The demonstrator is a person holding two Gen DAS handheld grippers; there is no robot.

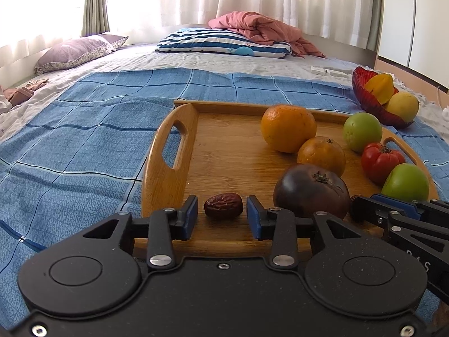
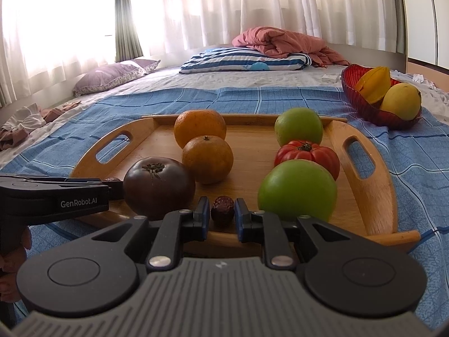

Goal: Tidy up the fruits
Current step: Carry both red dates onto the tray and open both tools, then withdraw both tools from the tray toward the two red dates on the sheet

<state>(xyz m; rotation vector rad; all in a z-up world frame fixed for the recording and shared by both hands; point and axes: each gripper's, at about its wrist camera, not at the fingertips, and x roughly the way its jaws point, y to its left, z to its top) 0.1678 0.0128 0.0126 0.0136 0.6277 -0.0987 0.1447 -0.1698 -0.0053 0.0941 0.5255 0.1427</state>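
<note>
While both dried dates lie on the wooden tray (image 1: 171, 151), you have each one framed but gripped by neither tool. Your left tongs (image 1: 221, 216) stand partly open around the left date (image 1: 223, 209), with a clear gap between each blue pad and the fruit; the date rests on the tray floor near the front rim, just left of the dark tomato (image 1: 311, 191). Your right tongs (image 2: 222, 214) are open more narrowly around the right date (image 2: 222, 210), which sits between the dark tomato and the near green fruit (image 2: 297, 189); the pads look just clear of it, though the margin is slim.

This reads as either a release onto the tray or the moment before a pick; the pictures alone do not settle which. If you are placing, the next move calls for drawing both tools straight back without nudging the dates. If you are picking, close evenly and lift clear of the front rim.

Further out, two oranges (image 1: 289, 127) line up behind the dark tomato, and a red tomato (image 2: 307, 154) sits between the two green fruits along the right side. Beyond the tray, on the blue checked bed cover (image 1: 84, 140), a red bowl (image 2: 364, 106) holds a starfruit and a yellow fruit.
</note>
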